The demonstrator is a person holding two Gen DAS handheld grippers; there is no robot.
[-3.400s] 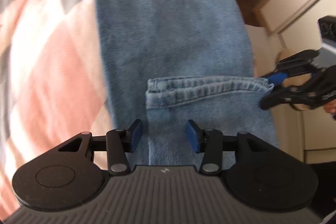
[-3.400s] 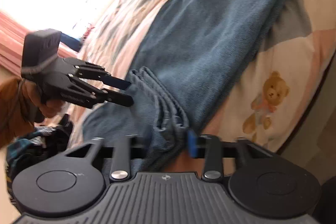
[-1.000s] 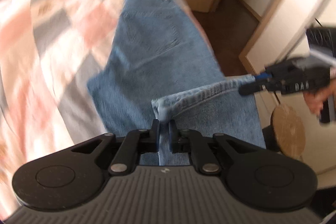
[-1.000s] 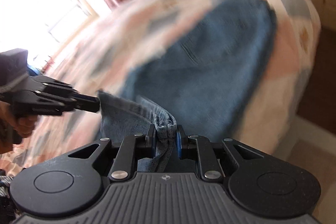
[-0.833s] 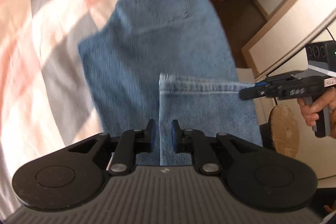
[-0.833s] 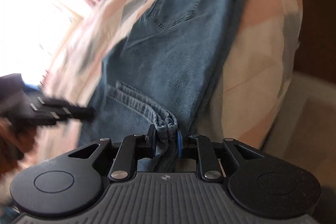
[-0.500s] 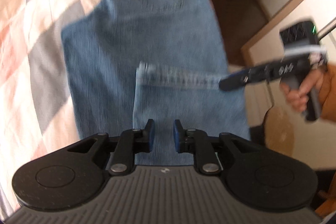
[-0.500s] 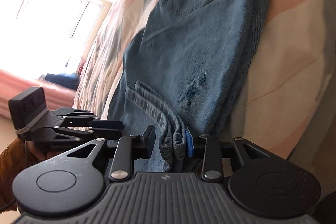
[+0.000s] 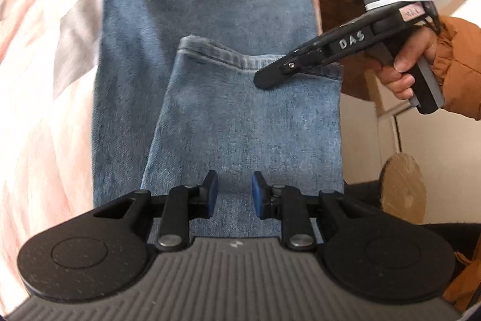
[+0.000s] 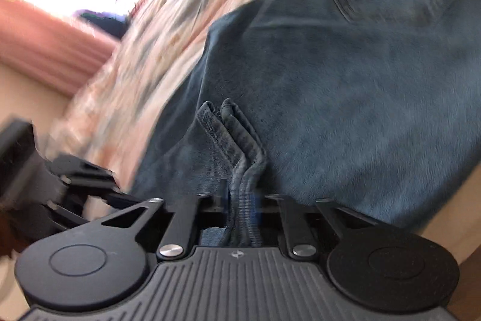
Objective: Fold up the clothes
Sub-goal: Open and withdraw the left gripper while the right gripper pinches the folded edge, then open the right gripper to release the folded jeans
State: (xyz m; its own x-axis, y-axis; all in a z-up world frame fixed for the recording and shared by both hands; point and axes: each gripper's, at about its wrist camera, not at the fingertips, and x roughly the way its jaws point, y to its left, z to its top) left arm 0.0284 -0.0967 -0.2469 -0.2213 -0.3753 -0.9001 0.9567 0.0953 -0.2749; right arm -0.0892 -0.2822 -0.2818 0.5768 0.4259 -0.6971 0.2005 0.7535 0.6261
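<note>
Denim hem [image 10: 240, 170] sits between the right claw [image 10: 240, 202] fingers, which look clamped on it, low centre of a blurred frame. Left claw [image 9: 231, 194], clamped a second ago, now stands apart and empty over the jeans [image 9: 210, 50] on the bed [image 9: 45, 65]: cuffs laid, fold nearly set. "DAS" is readable on the right claw's side.

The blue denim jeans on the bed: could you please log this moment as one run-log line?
item: blue denim jeans, legs folded up over seat | left gripper: open, above fold | right gripper: hem between fingers, grip unclear | surface: pink-and-grey checked bedspread
</note>
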